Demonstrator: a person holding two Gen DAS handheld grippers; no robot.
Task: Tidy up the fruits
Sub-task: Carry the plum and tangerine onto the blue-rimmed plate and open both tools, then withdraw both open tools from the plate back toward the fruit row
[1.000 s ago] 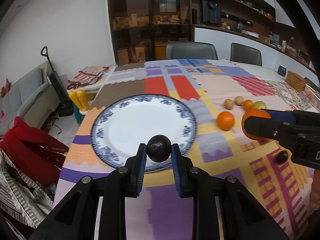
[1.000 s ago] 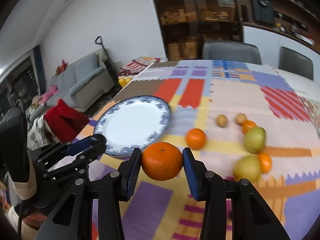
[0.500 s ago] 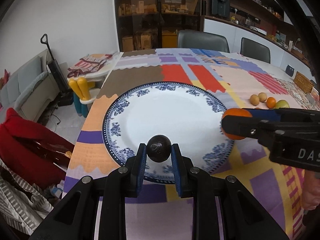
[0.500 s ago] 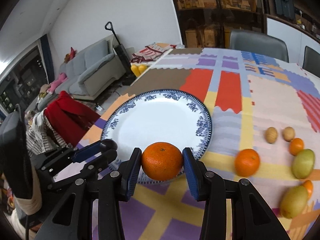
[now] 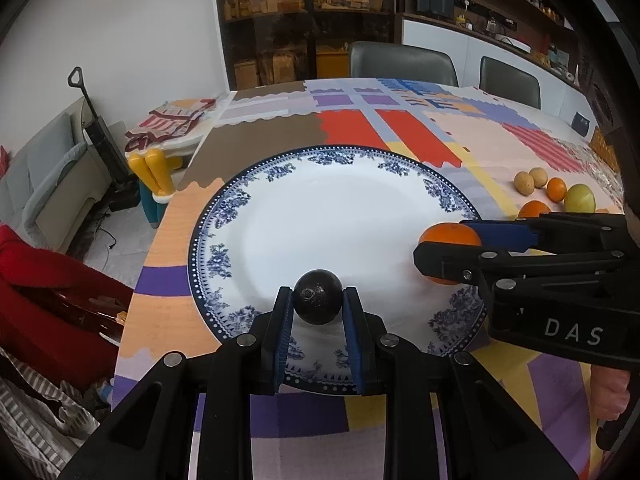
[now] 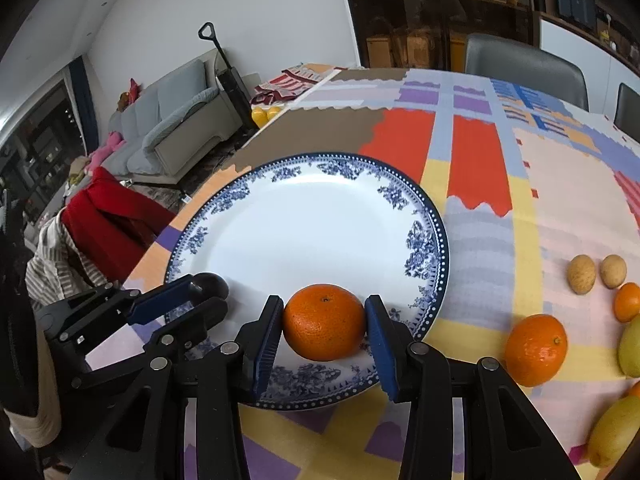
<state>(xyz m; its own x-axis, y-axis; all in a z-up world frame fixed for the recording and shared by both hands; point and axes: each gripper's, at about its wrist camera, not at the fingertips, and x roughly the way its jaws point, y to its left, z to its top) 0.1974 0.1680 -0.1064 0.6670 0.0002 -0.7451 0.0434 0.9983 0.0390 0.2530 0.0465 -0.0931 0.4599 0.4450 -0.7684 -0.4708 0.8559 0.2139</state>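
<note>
A white plate with a blue floral rim (image 5: pixel 224 216) (image 6: pixel 424 248) lies on the patchwork tablecloth. My left gripper (image 5: pixel 318 304) is shut on a small dark round fruit (image 5: pixel 318 298) over the plate's near edge; it also shows in the right wrist view (image 6: pixel 212 285). My right gripper (image 6: pixel 325 330) is shut on an orange (image 6: pixel 325 328) over the plate's near right part; that orange shows in the left wrist view (image 5: pixel 450 236). Whether either fruit touches the plate I cannot tell.
Right of the plate lie another orange (image 6: pixel 536 350), two small brown fruits (image 6: pixel 582 274), a small orange (image 6: pixel 628 302) and yellow-green fruits (image 6: pixel 616 432). The table's left edge (image 5: pixel 160 232) is near the plate. Chairs (image 5: pixel 402 64) stand at the far side.
Both grippers moved forward and left with their fruits, from beside the plate to over its near part. The plate looms larger in both views.
</note>
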